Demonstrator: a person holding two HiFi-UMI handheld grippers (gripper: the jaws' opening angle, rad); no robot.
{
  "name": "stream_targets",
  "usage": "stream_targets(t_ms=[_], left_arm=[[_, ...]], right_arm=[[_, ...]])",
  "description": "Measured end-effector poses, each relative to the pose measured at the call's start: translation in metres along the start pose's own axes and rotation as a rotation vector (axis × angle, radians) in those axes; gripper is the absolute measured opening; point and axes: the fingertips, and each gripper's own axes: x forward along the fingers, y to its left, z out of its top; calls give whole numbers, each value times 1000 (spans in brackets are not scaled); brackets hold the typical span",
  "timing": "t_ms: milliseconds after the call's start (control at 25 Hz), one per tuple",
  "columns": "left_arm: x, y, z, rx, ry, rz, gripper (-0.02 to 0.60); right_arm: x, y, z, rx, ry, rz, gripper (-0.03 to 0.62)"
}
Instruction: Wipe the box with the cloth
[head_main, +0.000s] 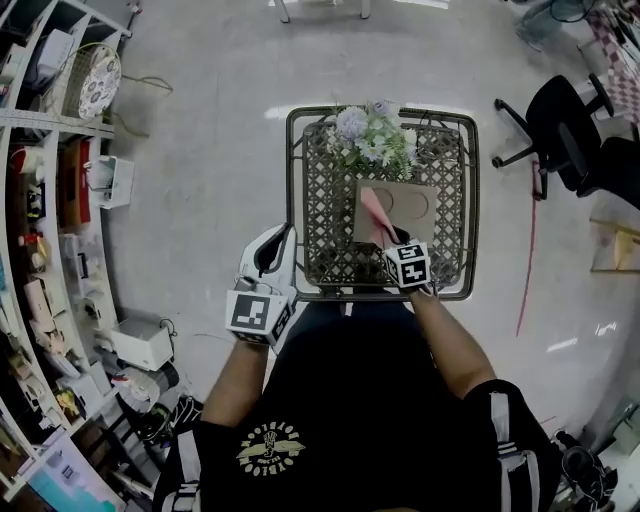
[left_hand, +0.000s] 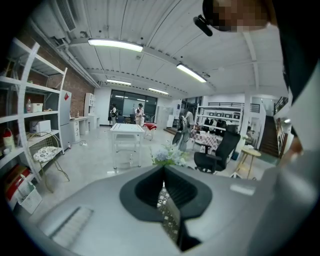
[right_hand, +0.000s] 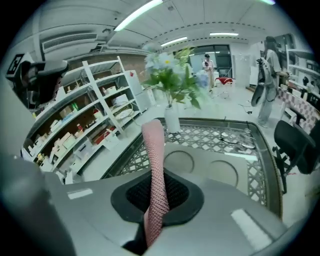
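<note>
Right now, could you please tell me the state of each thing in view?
Box: lying flat on the table.
Cloth: pinched, standing up above the box.
Right gripper: shut on the cloth.
Left gripper: shut, empty, beside the table.
Flowers: upright, beyond the box.

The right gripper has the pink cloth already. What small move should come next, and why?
Probably lower the right gripper and tip it forward, so the cloth lies on the box. Its jaws are shut on the cloth, which sticks up from them over the box's top rather than lying flat on it. The left gripper is shut and empty, off the table.
</note>
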Motion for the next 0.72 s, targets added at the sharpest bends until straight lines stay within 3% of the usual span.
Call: stream_targets(t_ms=[160,320,720], left_arm=[[-9,1,-4,7,6,7,0],[-24,10,-9,5,30,23,0],[-28,13,-12,21,49,38,0]], right_arm=[[31,33,-5,-41,42,60,17],[57,48,-17,6,113,86,17],[65,16,-47,-154,180,-43,17]])
